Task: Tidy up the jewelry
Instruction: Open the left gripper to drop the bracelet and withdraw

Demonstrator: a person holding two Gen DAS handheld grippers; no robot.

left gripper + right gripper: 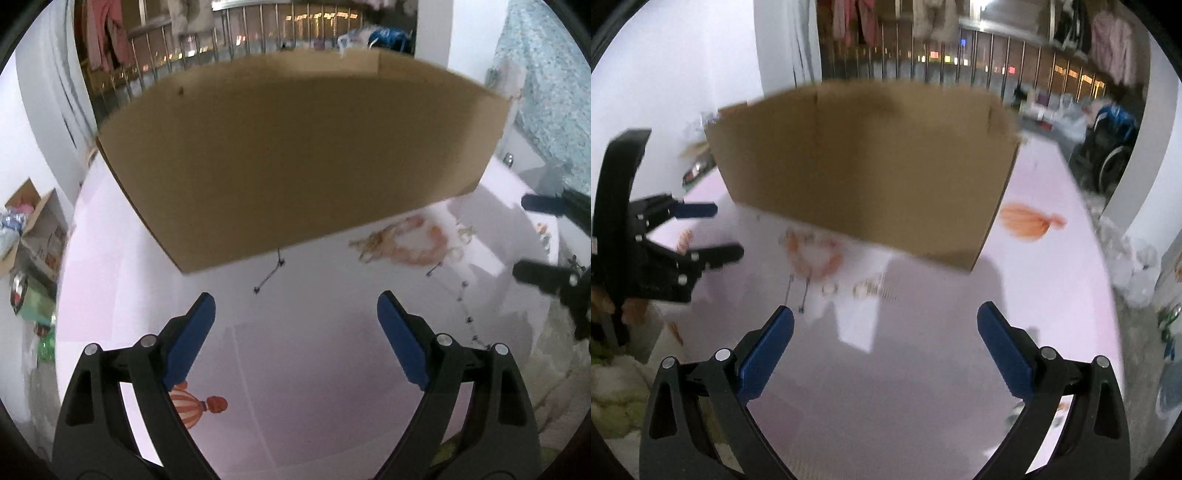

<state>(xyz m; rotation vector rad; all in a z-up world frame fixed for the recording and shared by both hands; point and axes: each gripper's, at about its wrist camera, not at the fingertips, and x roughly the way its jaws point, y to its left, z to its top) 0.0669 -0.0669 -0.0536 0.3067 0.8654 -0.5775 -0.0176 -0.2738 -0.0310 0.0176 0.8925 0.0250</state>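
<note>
A pile of jewelry with an orange bead necklace point(421, 243) and gold pieces lies on the pale pink sheet, right of a big cardboard box point(295, 155). A thin dark chain point(269, 275) lies at the box's near edge; another dark chain point(467, 314) runs off to the right. My left gripper point(295, 314) is open and empty, above the sheet short of the box. My right gripper point(884, 328) is open and empty; the blurred orange necklace point(812, 258) and small pieces point(866, 290) lie ahead of it. Each gripper shows in the other's view, the right one point(524, 240) and the left one point(727, 230).
The cardboard box point(864, 166) stands in the middle of the sheet. A printed orange balloon point(192, 404) marks the sheet. An open box with clutter point(26, 218) sits far left. A wheelchair point(1108, 147) and crumpled plastic point(1134, 266) are right. Railings run behind.
</note>
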